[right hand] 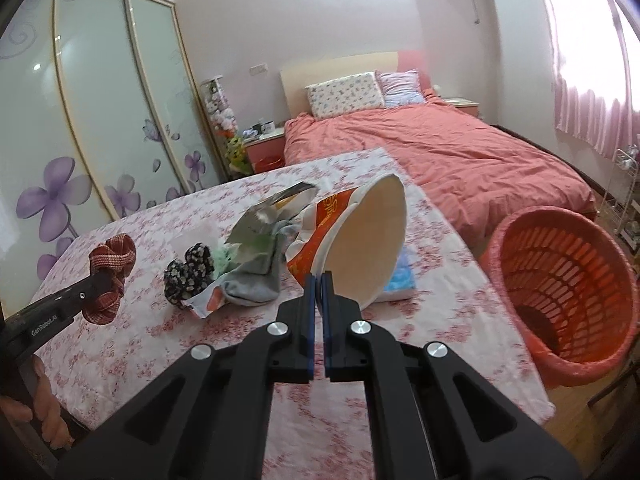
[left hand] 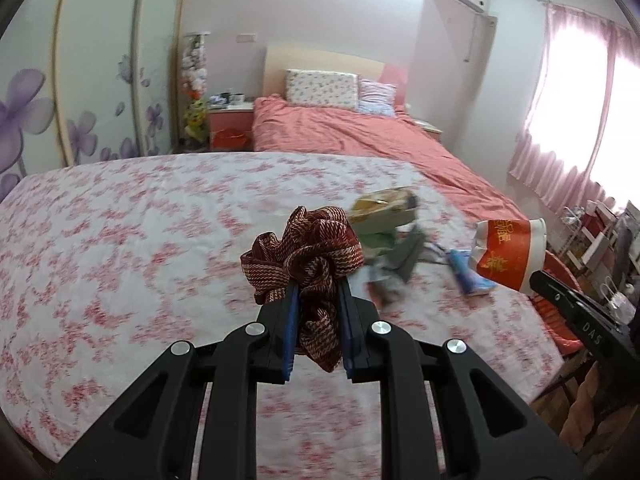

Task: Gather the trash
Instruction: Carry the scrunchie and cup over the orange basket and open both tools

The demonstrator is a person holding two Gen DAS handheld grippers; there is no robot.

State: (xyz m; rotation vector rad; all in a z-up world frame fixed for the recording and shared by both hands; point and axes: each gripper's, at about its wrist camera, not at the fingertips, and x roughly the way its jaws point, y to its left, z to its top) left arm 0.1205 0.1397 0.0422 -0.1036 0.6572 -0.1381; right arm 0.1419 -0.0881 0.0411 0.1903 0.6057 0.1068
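Observation:
My left gripper is shut on a dark red striped scrunchie, held above the flowered tablecloth. The same scrunchie and left gripper show at the left in the right wrist view. My right gripper is shut on the rim of a crumpled red and white paper cup, lifted off the table. In the left wrist view that cup hangs at the right on the right gripper. A red slatted basket stands right of the table.
On the cloth lie a silver wrapper, a grey sock, a black and white scrunchie, a blue packet and torn packaging. Behind stands a bed with a coral cover; wardrobe doors are at the left.

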